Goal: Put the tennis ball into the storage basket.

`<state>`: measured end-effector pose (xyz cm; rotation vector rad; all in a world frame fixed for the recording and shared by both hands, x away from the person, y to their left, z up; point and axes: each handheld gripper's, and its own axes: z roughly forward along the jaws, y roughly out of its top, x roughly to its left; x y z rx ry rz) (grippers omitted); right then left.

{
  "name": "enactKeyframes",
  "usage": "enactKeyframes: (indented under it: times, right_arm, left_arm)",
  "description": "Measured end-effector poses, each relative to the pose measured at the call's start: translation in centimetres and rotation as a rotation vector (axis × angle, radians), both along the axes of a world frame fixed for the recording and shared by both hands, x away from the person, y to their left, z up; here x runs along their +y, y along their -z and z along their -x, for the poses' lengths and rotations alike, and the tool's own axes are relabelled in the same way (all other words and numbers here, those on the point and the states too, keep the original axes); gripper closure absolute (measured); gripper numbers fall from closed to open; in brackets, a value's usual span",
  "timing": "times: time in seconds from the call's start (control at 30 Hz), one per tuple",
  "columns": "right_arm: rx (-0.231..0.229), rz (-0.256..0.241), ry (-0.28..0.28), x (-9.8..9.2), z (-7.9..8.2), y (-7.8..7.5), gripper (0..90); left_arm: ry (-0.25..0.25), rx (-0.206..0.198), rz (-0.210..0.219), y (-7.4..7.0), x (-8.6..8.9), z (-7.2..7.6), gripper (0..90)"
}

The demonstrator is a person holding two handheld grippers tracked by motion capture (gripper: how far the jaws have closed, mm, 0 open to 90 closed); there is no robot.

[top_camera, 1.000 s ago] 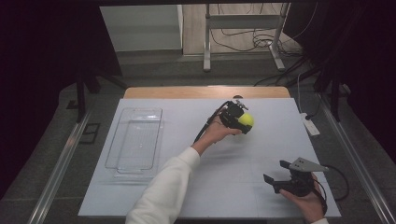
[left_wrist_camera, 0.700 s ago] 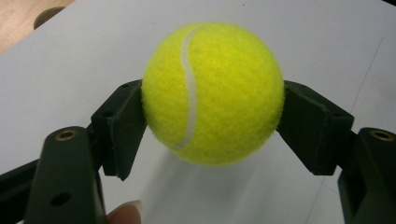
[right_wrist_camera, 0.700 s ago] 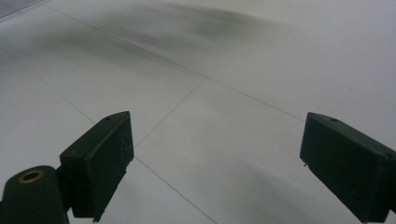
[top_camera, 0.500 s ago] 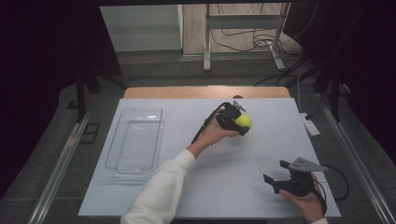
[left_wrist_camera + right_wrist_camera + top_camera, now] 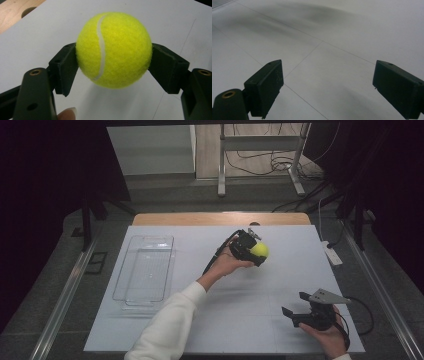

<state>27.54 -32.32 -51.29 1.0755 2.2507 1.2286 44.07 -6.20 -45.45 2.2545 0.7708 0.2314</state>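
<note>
At the far left lies the tray (image 5: pixel 145 270), clear and well apart from our left gripper (image 5: pixel 255 252). That gripper pinches the ball (image 5: pixel 113 50) between its jaws; the pads (image 5: pixel 63 65) touch it only at the widest part, and it looks lifted just off the table (image 5: pixel 250 315). We judge the fuzzy round surface could roll out of so narrow a hold if we swing toward the tray quickly or tilt the hand. Farther right, our right gripper (image 5: pixel 305 312) rests with jaws wide apart, holding nothing.
</note>
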Motion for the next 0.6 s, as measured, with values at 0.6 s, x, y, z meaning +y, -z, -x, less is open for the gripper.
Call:
enactKeyframes:
  times: [0.6]
  right_arm:
    - [0.001,-0.015,0.002,0.0,0.1,-0.1,10.0]
  left_arm:
    - [-0.008,-0.026,0.026,-0.9,2.6,1.5,27.7]
